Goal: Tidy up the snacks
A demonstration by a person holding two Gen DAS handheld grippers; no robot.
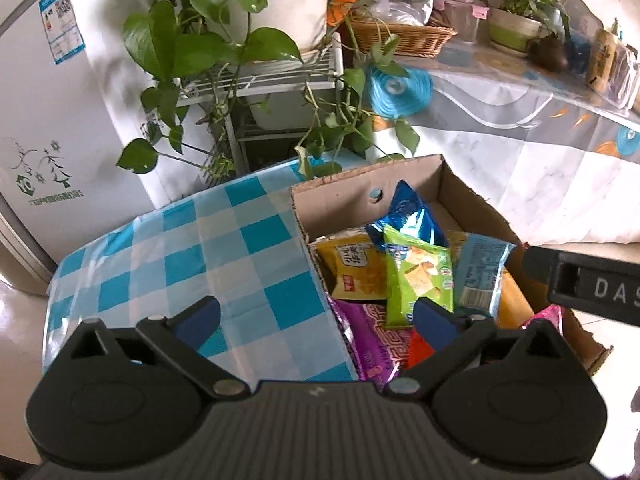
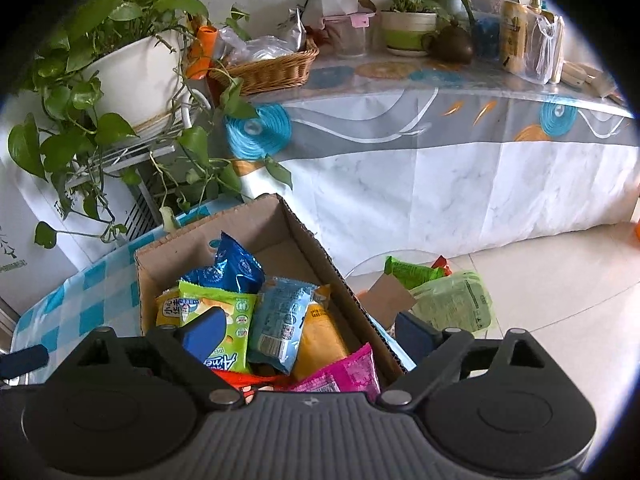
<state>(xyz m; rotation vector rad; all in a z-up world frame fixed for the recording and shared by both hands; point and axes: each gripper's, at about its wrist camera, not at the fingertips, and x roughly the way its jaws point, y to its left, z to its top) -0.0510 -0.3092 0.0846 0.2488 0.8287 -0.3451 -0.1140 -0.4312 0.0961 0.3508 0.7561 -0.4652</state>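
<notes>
Snacks are seen piled in an open cardboard box that is set on a blue-and-white checked cloth. Behind it, a long table draped in a grey-and-white cloth is shown in both views, with a wicker basket and potted plants on top. Only in the left wrist view is a white refrigerator seen; only in the right wrist view is a green bag seen lying on the floor tiles beside the box. Inside the box, a green packet, a dark blue packet, a yellow packet and a purple packet are found. The left gripper and the right gripper are held spread wide, nothing grasped.
</notes>
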